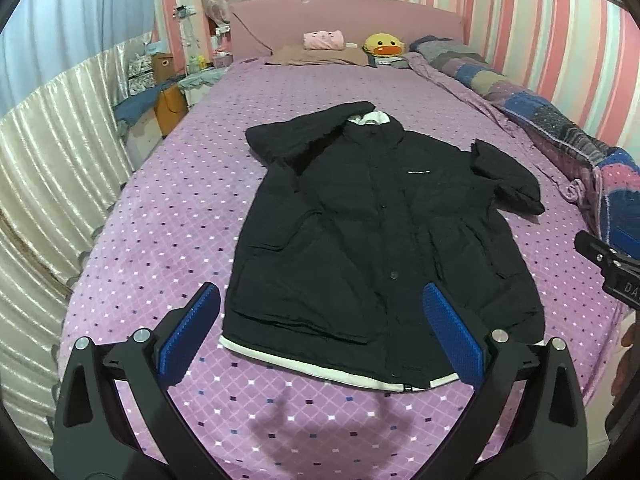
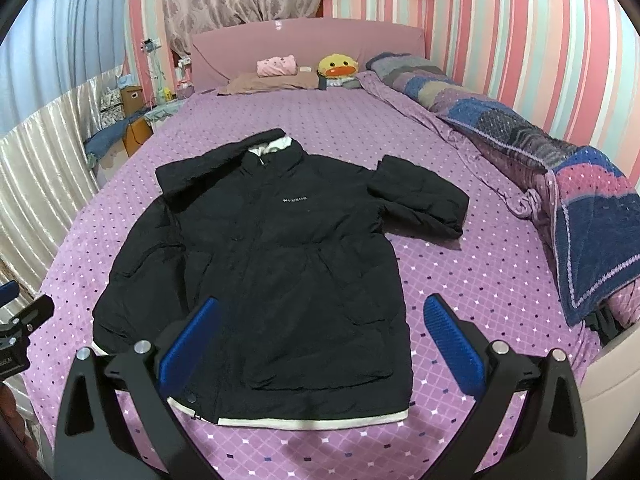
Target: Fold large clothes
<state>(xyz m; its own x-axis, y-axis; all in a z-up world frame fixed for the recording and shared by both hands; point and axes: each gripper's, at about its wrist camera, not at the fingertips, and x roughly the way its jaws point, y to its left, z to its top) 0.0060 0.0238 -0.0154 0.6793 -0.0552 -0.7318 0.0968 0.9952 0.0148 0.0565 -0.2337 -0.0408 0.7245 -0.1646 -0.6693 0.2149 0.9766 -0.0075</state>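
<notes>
A long black coat with a white hem lies flat, front up, on the purple bedspread; it also shows in the right wrist view. Both sleeves are folded in at the shoulders. My left gripper is open and empty, held above the coat's hem. My right gripper is open and empty, above the lower right part of the coat. The right gripper's body shows at the right edge of the left wrist view, and the left gripper's body at the left edge of the right wrist view.
A rolled patchwork quilt runs along the bed's right side by the striped wall. Pillows, a pink roll and a yellow duck plush sit at the pink headboard. Boxes and clutter stand left of the bed beside a cream curtain.
</notes>
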